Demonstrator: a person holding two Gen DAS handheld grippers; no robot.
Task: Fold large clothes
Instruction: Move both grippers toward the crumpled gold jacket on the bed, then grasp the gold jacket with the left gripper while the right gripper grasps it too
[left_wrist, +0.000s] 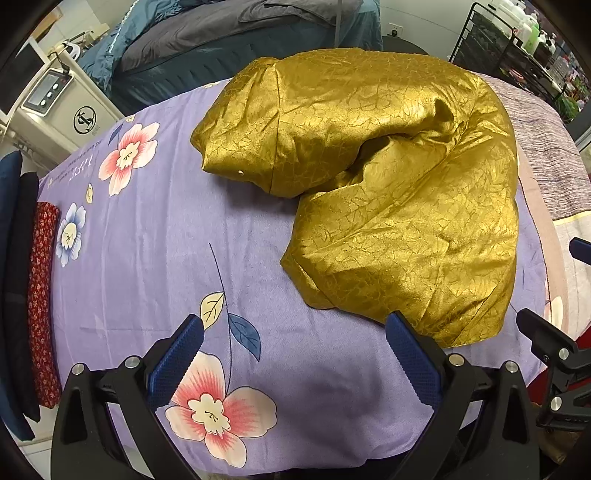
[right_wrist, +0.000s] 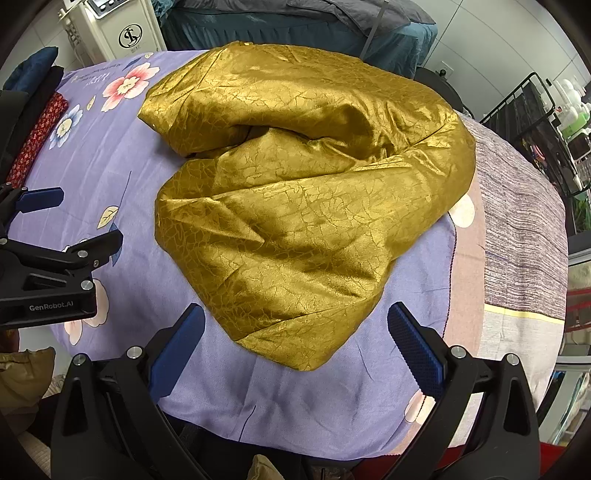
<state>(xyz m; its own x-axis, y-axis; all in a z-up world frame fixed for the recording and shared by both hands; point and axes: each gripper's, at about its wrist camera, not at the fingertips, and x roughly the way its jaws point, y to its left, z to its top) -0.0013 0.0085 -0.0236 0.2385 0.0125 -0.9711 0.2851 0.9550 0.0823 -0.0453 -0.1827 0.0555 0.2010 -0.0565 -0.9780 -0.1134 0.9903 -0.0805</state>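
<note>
A large gold, crinkle-patterned garment (left_wrist: 388, 184) lies in a bunched, curved heap on a purple floral sheet (left_wrist: 155, 240). It also shows in the right wrist view (right_wrist: 303, 192), with a pointed corner toward the near edge. My left gripper (left_wrist: 295, 332) is open and empty, above the sheet near the garment's near edge. My right gripper (right_wrist: 295, 325) is open and empty, its fingers either side of the garment's near corner, apart from it. The left gripper also shows in the right wrist view (right_wrist: 70, 218), at the left edge.
Folded dark blue and red patterned clothes (left_wrist: 40, 295) lie at the sheet's left end. A striped purple-grey cloth (right_wrist: 524, 236) covers the right side. A white machine (left_wrist: 55, 107), a bed with dark bedding (left_wrist: 229, 37) and a black wire rack (left_wrist: 517, 55) stand behind.
</note>
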